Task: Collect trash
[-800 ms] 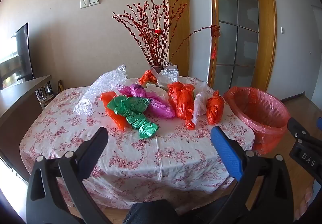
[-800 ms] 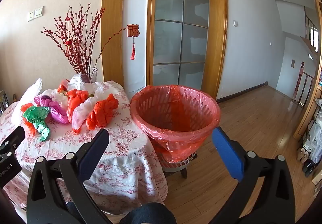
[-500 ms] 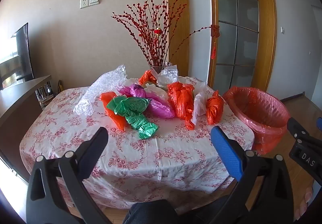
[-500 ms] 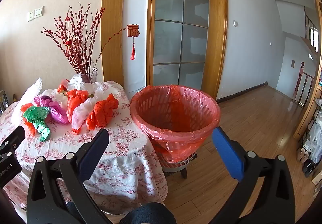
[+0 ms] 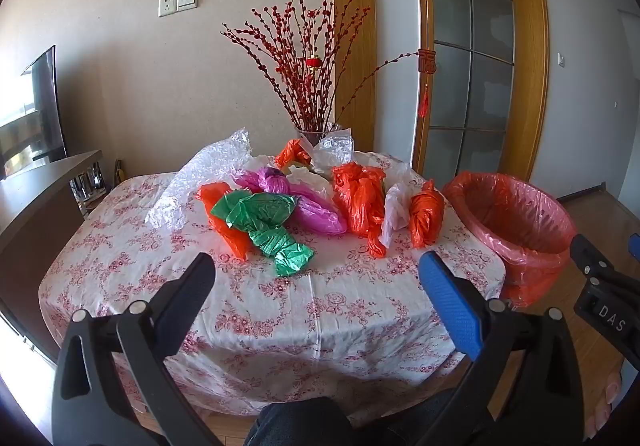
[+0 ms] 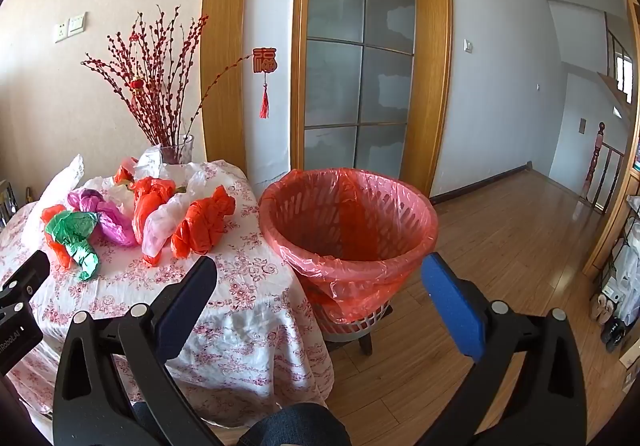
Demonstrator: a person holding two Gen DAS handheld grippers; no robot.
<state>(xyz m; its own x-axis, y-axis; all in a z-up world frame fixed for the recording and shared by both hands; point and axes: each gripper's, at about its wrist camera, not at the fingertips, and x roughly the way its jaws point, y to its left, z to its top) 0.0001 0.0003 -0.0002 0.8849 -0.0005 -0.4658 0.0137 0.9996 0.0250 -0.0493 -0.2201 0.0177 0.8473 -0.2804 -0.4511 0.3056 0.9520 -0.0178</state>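
Note:
Several crumpled plastic bags lie in a heap on the floral tablecloth [image 5: 280,310]: a green bag [image 5: 264,221], a pink bag [image 5: 304,201], orange bags [image 5: 360,197] [image 5: 426,213], a white bag [image 5: 394,213] and clear film [image 5: 200,177]. The heap also shows in the right wrist view [image 6: 132,221]. A waste basket lined with a red bag [image 6: 348,221] stands right of the table, also in the left wrist view [image 5: 516,221]. My left gripper [image 5: 316,278] is open and empty, short of the heap. My right gripper [image 6: 320,278] is open and empty, in front of the basket.
A glass vase of red berry branches [image 5: 312,85] stands at the table's far edge behind the heap. A dark cabinet [image 5: 36,213] with a television is at the left. A glass door [image 6: 356,85] is behind the basket. Wooden floor [image 6: 500,230] extends to the right.

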